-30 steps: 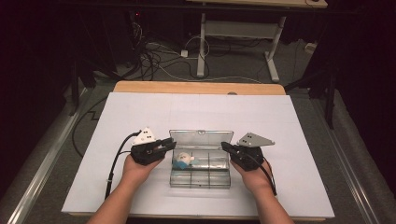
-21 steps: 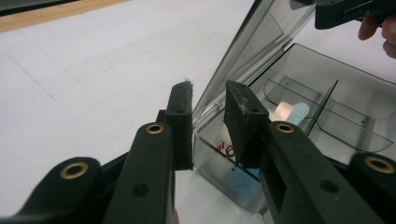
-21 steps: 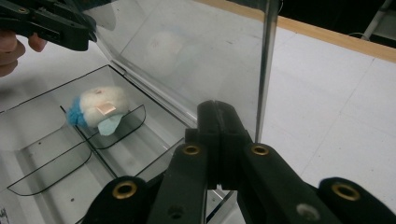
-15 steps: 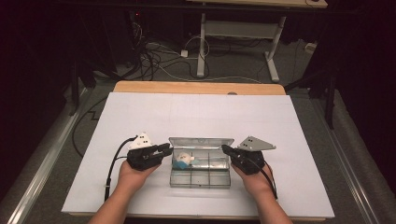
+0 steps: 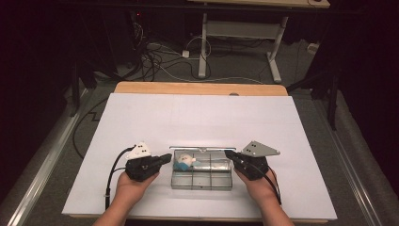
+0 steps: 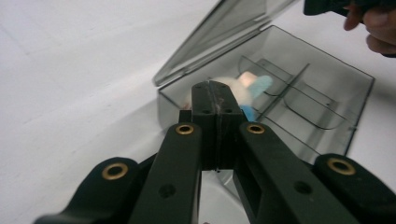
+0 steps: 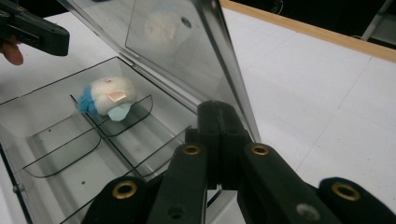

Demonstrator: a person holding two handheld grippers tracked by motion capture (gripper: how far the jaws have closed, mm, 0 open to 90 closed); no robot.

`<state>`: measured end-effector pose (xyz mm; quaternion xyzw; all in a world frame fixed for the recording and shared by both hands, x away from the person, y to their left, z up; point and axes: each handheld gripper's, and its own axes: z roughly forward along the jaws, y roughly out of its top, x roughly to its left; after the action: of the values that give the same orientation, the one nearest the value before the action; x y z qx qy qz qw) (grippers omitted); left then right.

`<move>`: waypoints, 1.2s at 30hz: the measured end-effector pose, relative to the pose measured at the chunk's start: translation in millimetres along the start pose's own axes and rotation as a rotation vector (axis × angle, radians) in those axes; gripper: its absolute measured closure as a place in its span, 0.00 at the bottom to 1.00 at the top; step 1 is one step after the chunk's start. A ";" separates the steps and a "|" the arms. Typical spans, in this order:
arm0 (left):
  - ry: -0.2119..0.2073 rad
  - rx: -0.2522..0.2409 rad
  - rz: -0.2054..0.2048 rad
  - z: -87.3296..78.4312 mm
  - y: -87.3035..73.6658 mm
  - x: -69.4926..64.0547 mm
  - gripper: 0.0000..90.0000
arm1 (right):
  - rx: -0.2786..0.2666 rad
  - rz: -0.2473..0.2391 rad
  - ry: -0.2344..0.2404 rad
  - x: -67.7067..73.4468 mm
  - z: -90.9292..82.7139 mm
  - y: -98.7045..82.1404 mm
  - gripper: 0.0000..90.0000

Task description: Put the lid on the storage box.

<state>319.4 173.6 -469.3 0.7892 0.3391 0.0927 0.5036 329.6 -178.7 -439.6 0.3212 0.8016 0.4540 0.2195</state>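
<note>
A clear plastic compartment box (image 5: 202, 176) lies on the white table top with its lid (image 5: 202, 148) raised at the back. A small white and blue plush toy (image 5: 184, 161) sits in the back left compartment. My left gripper (image 5: 165, 157) hovers at the box's left end; its jaws have just been closing and now stand shut with nothing between them (image 6: 215, 95). My right gripper (image 5: 229, 153) is shut and empty at the box's right end, close beside the lid's edge (image 7: 219, 116). The toy (image 7: 109, 98) and the lid (image 7: 187, 46) lie ahead of the right jaws.
The white board (image 5: 197, 117) has free room behind and beside the box. Its wooden edge (image 5: 197, 88) runs along the far side. Cables and a desk frame (image 5: 235, 33) lie on the floor beyond.
The left gripper has drawn back a little from the box's left end and its jaws have closed. The lid now shows as a thinner strip. The right gripper has stayed put.
</note>
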 end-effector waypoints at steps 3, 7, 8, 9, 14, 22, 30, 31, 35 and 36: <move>-0.022 0.007 0.017 4.1 -0.7 -5.5 0.98 | -0.004 -0.004 0.006 2.1 -3.5 -0.9 1.00; -0.028 0.004 0.048 6.6 -2.5 -11.0 0.98 | 0.002 -0.014 0.009 4.5 -5.0 -4.3 1.00; -0.036 -0.003 0.036 6.1 -2.7 -11.6 0.98 | 0.005 -0.015 0.010 5.2 -5.2 -5.3 1.00; -0.047 -0.010 0.027 5.3 -3.0 -11.9 0.98 | 0.007 -0.015 0.012 6.0 -5.3 -6.3 1.00; -0.073 -0.021 0.034 3.3 -1.6 -16.2 0.98 | 0.014 -0.026 0.013 10.6 -6.6 -10.2 1.00; -0.091 -0.018 0.040 3.8 -3.3 -21.2 0.98 | 0.024 -0.017 0.023 16.2 -9.7 -22.1 1.00; -0.094 -0.011 0.053 5.1 -6.3 -24.3 0.98 | 0.029 -0.007 0.026 15.6 -15.7 -32.5 1.00; -0.094 -0.012 0.055 4.6 -6.3 -24.3 0.98 | 0.029 -0.003 0.028 15.2 -16.7 -33.3 1.00; -0.087 -0.014 0.056 4.0 -7.4 -22.8 0.98 | 0.034 -0.003 0.022 11.4 -21.2 -38.7 1.00; -0.088 -0.014 0.051 4.0 -8.0 -22.4 0.98 | 0.039 0.005 0.016 8.6 -22.7 -41.1 1.00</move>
<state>301.1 158.6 -473.7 0.7974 0.2957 0.0729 0.5210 296.1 -201.6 -464.7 0.3237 0.8111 0.4416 0.2057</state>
